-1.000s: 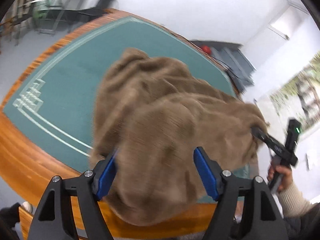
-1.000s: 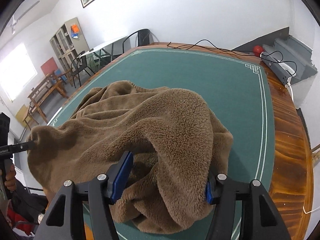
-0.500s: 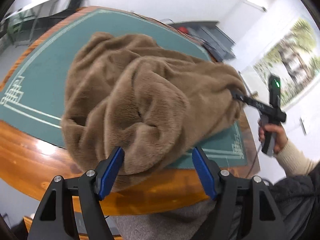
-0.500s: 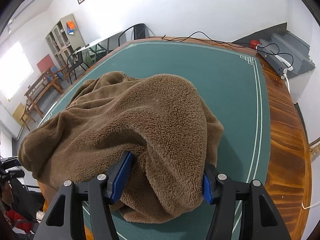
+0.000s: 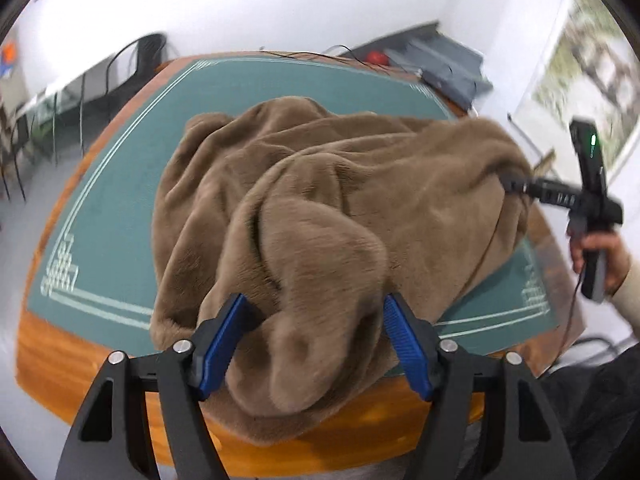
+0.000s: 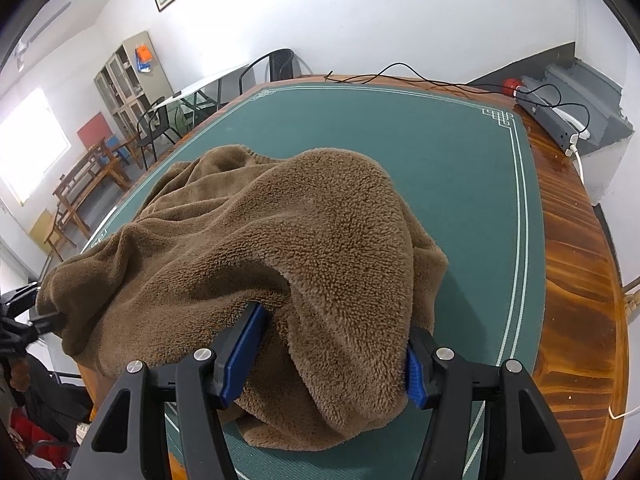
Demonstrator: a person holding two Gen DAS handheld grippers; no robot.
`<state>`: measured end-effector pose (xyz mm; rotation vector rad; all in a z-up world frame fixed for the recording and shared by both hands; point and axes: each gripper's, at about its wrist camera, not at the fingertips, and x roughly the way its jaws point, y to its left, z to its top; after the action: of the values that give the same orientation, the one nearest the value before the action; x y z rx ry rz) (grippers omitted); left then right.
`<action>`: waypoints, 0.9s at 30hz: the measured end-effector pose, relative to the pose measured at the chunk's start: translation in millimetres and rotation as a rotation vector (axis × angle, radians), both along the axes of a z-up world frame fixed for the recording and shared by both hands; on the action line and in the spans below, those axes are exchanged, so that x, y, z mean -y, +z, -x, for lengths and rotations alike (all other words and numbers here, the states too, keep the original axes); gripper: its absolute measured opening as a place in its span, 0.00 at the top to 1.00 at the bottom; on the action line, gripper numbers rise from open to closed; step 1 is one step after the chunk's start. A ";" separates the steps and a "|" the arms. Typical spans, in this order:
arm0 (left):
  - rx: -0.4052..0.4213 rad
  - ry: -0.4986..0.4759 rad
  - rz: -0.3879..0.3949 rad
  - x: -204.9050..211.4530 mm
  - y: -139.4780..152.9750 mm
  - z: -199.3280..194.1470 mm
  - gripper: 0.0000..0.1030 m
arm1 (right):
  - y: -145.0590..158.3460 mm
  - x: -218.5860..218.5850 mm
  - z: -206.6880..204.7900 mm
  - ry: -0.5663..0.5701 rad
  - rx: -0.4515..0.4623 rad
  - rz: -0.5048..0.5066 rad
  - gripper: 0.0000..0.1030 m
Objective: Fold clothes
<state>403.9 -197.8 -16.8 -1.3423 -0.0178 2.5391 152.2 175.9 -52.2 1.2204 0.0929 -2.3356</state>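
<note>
A brown fleece garment (image 5: 340, 184) lies bunched on the green felt table (image 5: 120, 200), with its near part hanging over the wooden rim. My left gripper (image 5: 314, 308) is shut on a thick fold of it at the near edge. The right wrist view shows the same garment (image 6: 280, 240) heaped in front of my right gripper (image 6: 332, 320), which is shut on another fold. From the left wrist view, the right gripper (image 5: 516, 184) pinches the garment's right end, held by a hand (image 5: 600, 248). In the right wrist view, the left gripper (image 6: 44, 314) holds the far left corner.
A grey box (image 6: 560, 120) with cables and a red ball (image 6: 510, 85) sit at the table's far right corner. A wide wooden rim (image 6: 576, 260) borders the felt. Chairs (image 6: 156, 128), benches and a cabinet (image 6: 132, 76) stand beyond the left side.
The left gripper has swung round and levelled while keeping its hold. The garment has been drawn toward the near table edge and hangs lower over the rim. The right gripper keeps its fold.
</note>
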 end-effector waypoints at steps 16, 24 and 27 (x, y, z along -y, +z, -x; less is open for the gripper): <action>-0.012 0.464 -0.179 141.2 33.6 -46.5 0.88 | 15.3 14.2 -35.2 0.128 -0.053 0.038 0.39; -0.004 0.705 -0.213 212.5 29.1 -85.0 0.88 | 25.9 47.5 -80.3 0.481 -0.037 0.025 0.39; 0.010 0.714 -0.209 214.8 21.0 -91.0 0.88 | 36.6 36.1 -71.2 0.448 -0.072 -0.003 0.39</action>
<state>494.9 -412.6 4.3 -1.4444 -0.8849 2.9576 223.5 139.8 -15.6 0.9950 0.3565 -1.9852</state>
